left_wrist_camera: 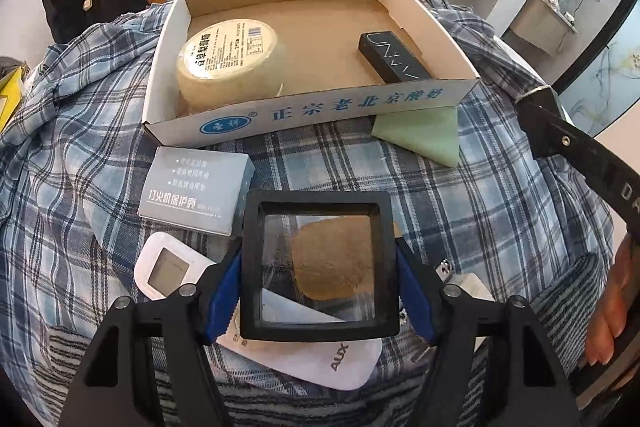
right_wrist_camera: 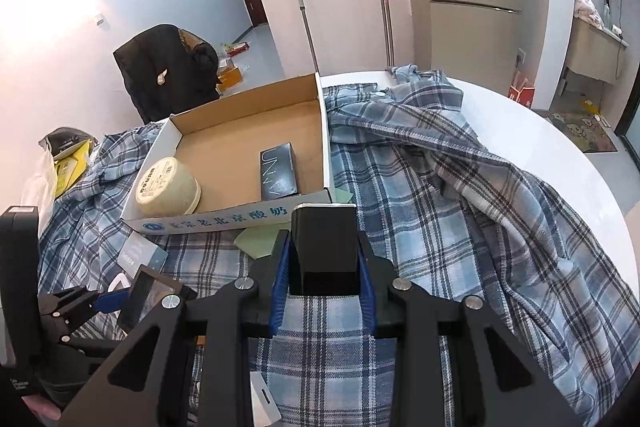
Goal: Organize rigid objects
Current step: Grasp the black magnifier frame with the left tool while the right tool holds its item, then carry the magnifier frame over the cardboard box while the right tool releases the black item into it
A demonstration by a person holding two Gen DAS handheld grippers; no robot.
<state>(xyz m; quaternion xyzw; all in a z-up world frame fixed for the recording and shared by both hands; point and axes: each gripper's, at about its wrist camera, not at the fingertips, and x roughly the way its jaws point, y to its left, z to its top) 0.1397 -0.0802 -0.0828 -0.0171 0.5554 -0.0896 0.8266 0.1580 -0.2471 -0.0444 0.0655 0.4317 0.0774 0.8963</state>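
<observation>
My left gripper (left_wrist_camera: pixel 318 291) is shut on a square black-framed clear case (left_wrist_camera: pixel 318 263), lifted over the plaid cloth; its blue pads press both side edges. The same case (right_wrist_camera: pixel 146 297) shows at lower left in the right wrist view. My right gripper (right_wrist_camera: pixel 323 279) is shut on a black rectangular box (right_wrist_camera: pixel 323 243) with a pale top rim. A shallow cardboard box (left_wrist_camera: pixel 332 109) (right_wrist_camera: pixel 224 219) lies ahead, holding a cream tape roll (left_wrist_camera: pixel 230 61) (right_wrist_camera: pixel 168 187) and a dark slim box (left_wrist_camera: pixel 394 57) (right_wrist_camera: pixel 279 173).
On the plaid cloth (left_wrist_camera: pixel 500 187) lie a grey printed box (left_wrist_camera: pixel 196 189), a white device with a small screen (left_wrist_camera: pixel 168 269), a white AUX remote (left_wrist_camera: pixel 320 359) and a green pad (left_wrist_camera: pixel 426 135). The round white table (right_wrist_camera: pixel 540 135) shows bare at the far right. A black chair (right_wrist_camera: pixel 168 71) stands behind.
</observation>
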